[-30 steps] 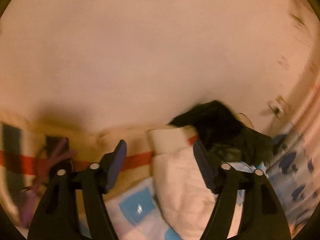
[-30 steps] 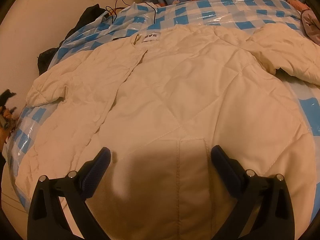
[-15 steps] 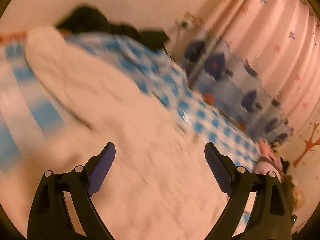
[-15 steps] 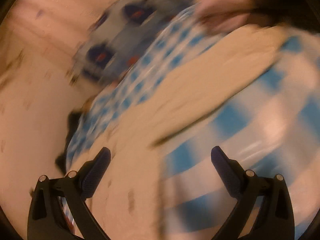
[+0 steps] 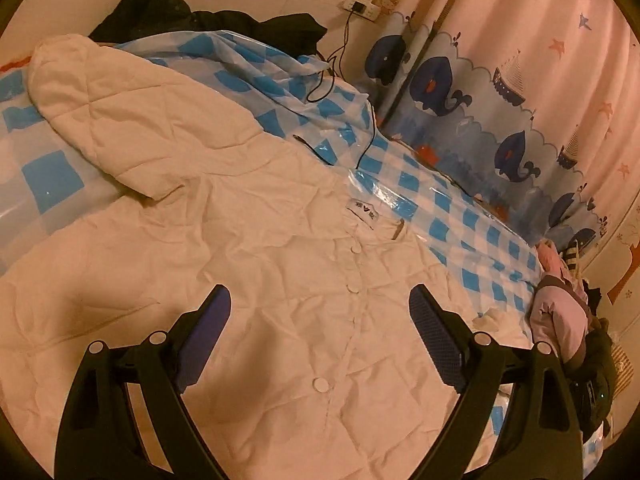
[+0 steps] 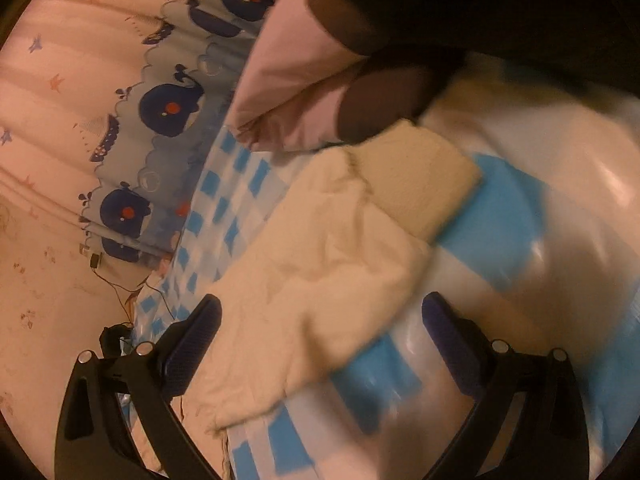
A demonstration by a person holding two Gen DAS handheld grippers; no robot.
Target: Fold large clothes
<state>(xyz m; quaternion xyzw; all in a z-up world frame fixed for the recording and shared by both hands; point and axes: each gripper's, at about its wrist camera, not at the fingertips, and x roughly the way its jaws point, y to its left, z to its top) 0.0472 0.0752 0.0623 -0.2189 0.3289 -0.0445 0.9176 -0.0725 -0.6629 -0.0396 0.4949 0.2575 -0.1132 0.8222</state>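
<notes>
A large cream quilted jacket (image 5: 256,248) lies spread front-up on a blue-and-white checked plastic sheet (image 5: 472,232), its button row running toward the collar label. One sleeve (image 5: 120,112) stretches to the upper left. My left gripper (image 5: 320,304) hovers open over the jacket's chest, nothing between its fingers. In the right wrist view the other sleeve (image 6: 320,264) with its ribbed cuff (image 6: 420,176) lies across the sheet (image 6: 492,216). My right gripper (image 6: 320,316) stands open above that sleeve, apart from it.
Dark clothes (image 5: 208,24) are heaped at the wall behind the sheet. A black cable (image 5: 340,64) runs from a wall socket (image 5: 360,2) onto the sheet. A whale-print curtain (image 5: 500,92) hangs at the right. Pink and dark garments (image 5: 560,312) pile at the right edge; pink fabric (image 6: 296,80) lies near the cuff.
The left gripper swung from facing the wall and dark clothes to hanging over the jacket's chest, its jaws wider. The right gripper swung off the jacket's body to the far sleeve.
</notes>
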